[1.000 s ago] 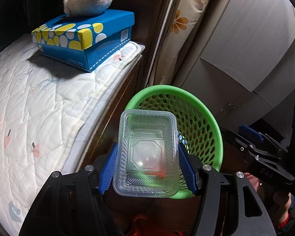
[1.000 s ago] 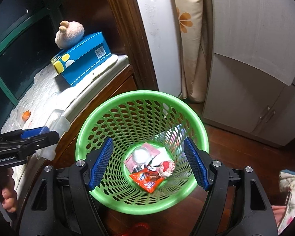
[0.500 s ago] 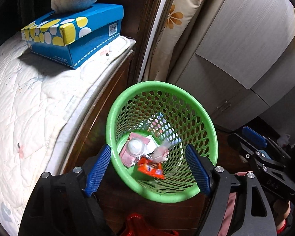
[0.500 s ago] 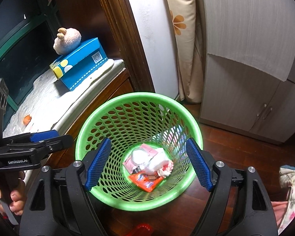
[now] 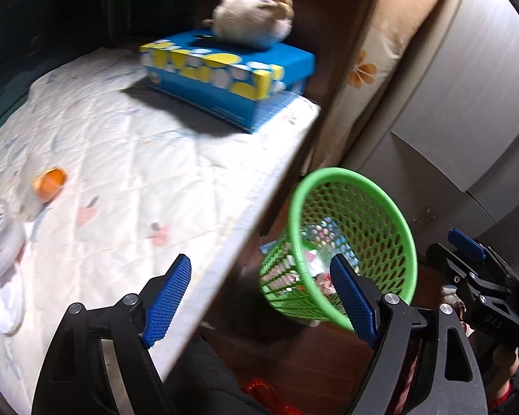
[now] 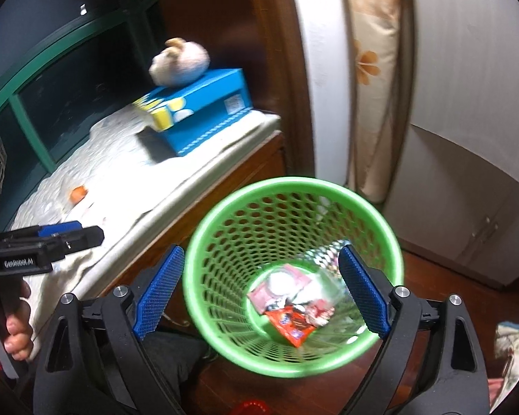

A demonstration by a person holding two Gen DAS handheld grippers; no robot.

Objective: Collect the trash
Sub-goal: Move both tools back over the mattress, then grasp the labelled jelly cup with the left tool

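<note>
2 grippers are seen with jaws spread and nothing between the pads: the left gripper (image 5: 261, 299), whose jaws have just been opening, is held over the edge of the white quilted surface (image 5: 128, 159), and the right gripper (image 6: 259, 292), also just opening, is held above the green basket (image 6: 294, 186) on the wooden floor. Several wrappers (image 6: 290, 314) and a clear plastic container (image 6: 323, 285) are observed at the bottom of the basket. 1 small orange item (image 5: 50, 181) is noted on the quilted surface, well apart from the blue box (image 5: 231, 76) bearing a plush toy (image 5: 254, 20).
</note>
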